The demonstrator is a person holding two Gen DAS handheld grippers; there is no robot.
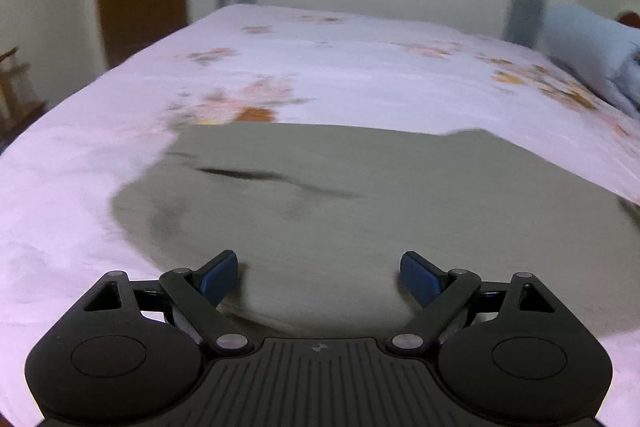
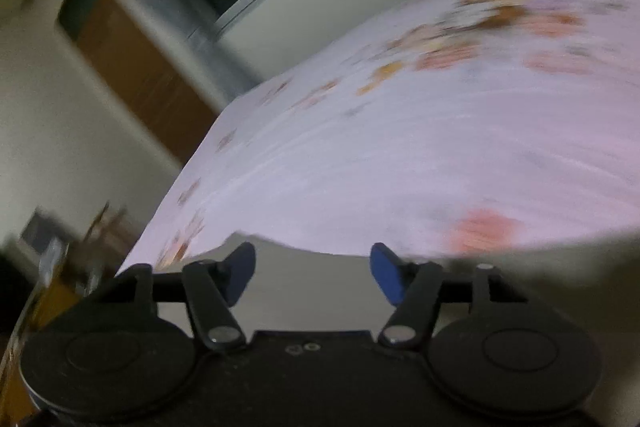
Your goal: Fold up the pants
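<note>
Two grippers hover over the bed (image 1: 360,67), both released with nothing between their blue fingers (image 1: 218,277). The olive pants (image 1: 340,211) lie flat on the near part of the floral sheet, directly ahead of the left gripper (image 1: 318,275). The right gripper (image 2: 312,273) sits above the pants' pale edge, its view blurred.

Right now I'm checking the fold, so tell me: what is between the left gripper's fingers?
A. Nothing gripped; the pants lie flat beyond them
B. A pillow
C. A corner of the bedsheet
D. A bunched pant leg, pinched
A: the left gripper is open, its blue pads apart, with the olive pants lying flat on the bed.
</note>
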